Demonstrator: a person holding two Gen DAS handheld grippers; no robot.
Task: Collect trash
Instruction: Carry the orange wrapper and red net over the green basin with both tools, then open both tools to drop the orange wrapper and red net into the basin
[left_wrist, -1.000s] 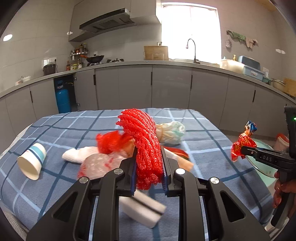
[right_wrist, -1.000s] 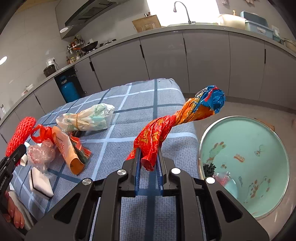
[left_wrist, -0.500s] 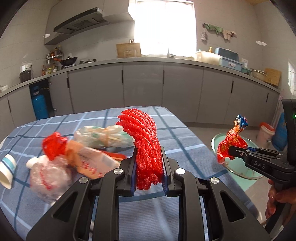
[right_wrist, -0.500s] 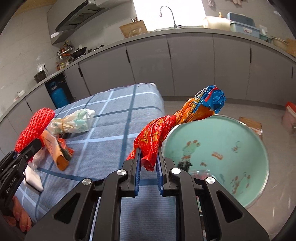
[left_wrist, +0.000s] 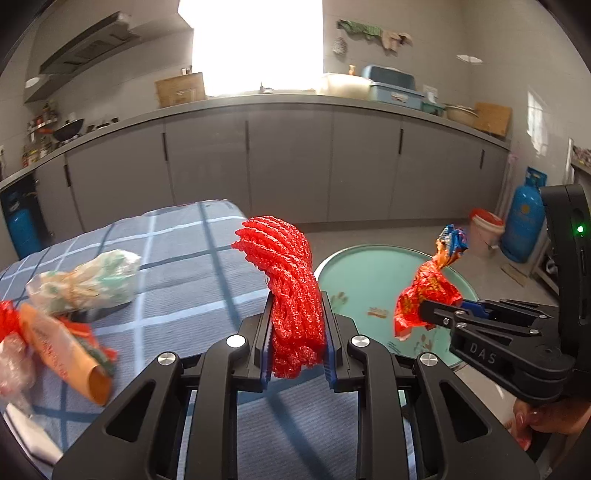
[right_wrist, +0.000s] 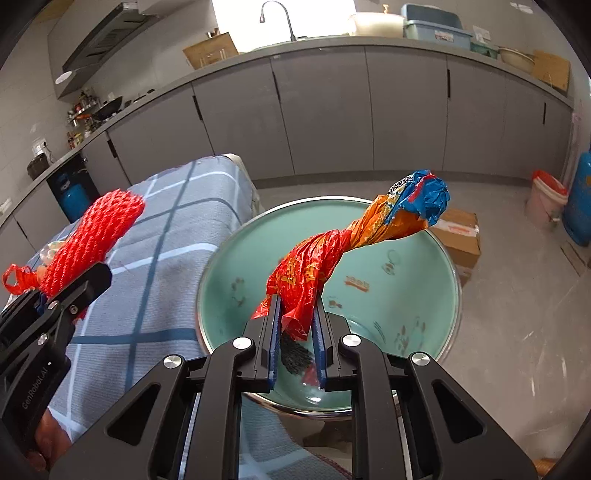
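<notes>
Table (left_wrist: 207, 258): standing beside the basin, under a blue checked cloth. It is carrying the litter not yet collected, so the trash source sits just beside the drop point.
Basin (right_wrist: 229, 258): sitting on the floor just off the table's corner, rim facing up. It is serving as the collection vessel, in my judgement; a dark scrap and a small red scrap are lying in its bottom. The low position is letting both hands drop items in from above.
Left gripper (left_wrist: 297, 328): clamping the net, jaws closed on its lower end. It is hanging over the table edge, beside the basin's near rim, not yet over the bowl.
Right gripper (right_wrist: 295, 325): clamping the wrapper, jaws nearly together on its lower end. It is pointing down over the basin's interior, so a release here looks likely to land inside.
Net (left_wrist: 291, 280): a red mesh sleeve, standing up out of the left jaws. It is being pinched low down, so the bulk is staying clear of the pads.
Wrapper (right_wrist: 354, 236): a twisted red, orange and blue foil, rising out of the right jaws above the basin. The twist is keeping it compact enough for a narrow grip.
Remaining litter: a pale bag (left_wrist: 88, 284) and an orange packet (left_wrist: 66, 350) are lying on the cloth, well apart from both grippers.
Step in hand: both loads are being carried to the basin; the right looks ready first.
</notes>
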